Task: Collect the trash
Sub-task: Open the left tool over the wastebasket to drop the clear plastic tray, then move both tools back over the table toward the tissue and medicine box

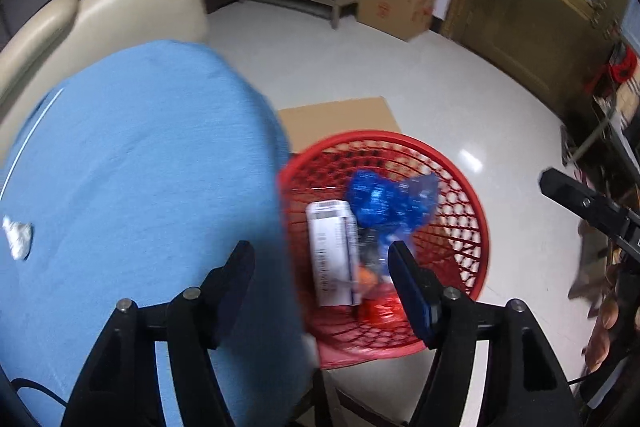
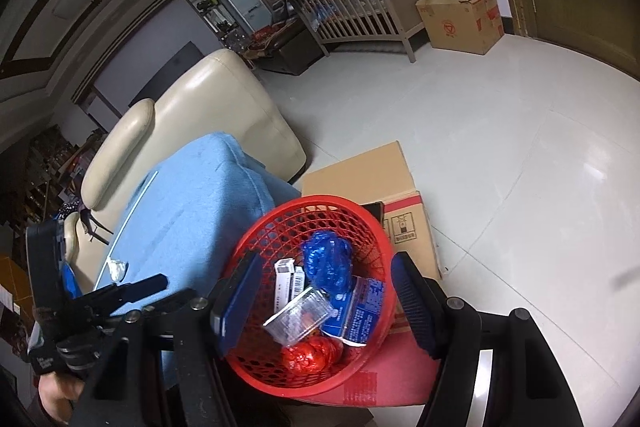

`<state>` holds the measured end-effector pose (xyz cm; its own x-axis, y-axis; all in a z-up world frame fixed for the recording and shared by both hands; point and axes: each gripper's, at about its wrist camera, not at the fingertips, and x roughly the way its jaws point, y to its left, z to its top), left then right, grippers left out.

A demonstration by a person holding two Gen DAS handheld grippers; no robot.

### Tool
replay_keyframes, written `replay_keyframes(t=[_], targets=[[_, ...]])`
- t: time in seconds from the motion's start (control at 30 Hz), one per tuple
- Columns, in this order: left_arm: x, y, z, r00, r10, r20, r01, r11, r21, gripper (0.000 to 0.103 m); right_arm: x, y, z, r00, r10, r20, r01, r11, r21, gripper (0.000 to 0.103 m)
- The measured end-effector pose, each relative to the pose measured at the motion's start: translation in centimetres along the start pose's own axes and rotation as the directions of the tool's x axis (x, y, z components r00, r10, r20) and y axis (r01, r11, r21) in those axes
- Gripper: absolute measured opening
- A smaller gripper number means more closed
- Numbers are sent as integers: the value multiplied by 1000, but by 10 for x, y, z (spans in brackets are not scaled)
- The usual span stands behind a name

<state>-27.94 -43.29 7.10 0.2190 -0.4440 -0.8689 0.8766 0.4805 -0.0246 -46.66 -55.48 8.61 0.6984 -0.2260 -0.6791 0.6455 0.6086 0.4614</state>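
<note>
Several pieces binned in red basket (image 2: pixel 308 291). Crumpled white scrap (image 1: pixel 17 237) left on blue cloth (image 1: pixel 140 167). Both grippers' jaws parted, empty.

Print shows on the cardboard box (image 2: pixel 460 21) and white carton (image 1: pixel 332 251), none legible.

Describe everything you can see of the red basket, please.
The basket is round, red plastic, with an open lattice wall and a solid rim. It stands upright on a cardboard box, close beside the blue-covered table. Inside lie a crumpled blue bag, a white carton, a clear pack, a blue-and-white packet and a red wad. Neither gripper touches it.
</note>
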Motion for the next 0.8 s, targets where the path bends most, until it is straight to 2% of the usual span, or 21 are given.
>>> replay_keyframes(t=[0.2,0.4,0.53,0.8], targets=[[-28,64,-20,998,47,29,-43,991,-125,70,6,28,-2,999,38,-15,-39,998,-43,71],[-53,128,-54,992,119,43,-105,963,-248,70,24,83,-11,994,82,-70,-91,987,-135,70],[-64,168,-79,988,145,43,-122,933,-340,70,37,118,-23,987,109,-115,-130,973,-193,70],[-84,242,-137,975,219,27,-175,845,-505,70,67,194,-53,965,127,-228,-198,926,-322,70]])
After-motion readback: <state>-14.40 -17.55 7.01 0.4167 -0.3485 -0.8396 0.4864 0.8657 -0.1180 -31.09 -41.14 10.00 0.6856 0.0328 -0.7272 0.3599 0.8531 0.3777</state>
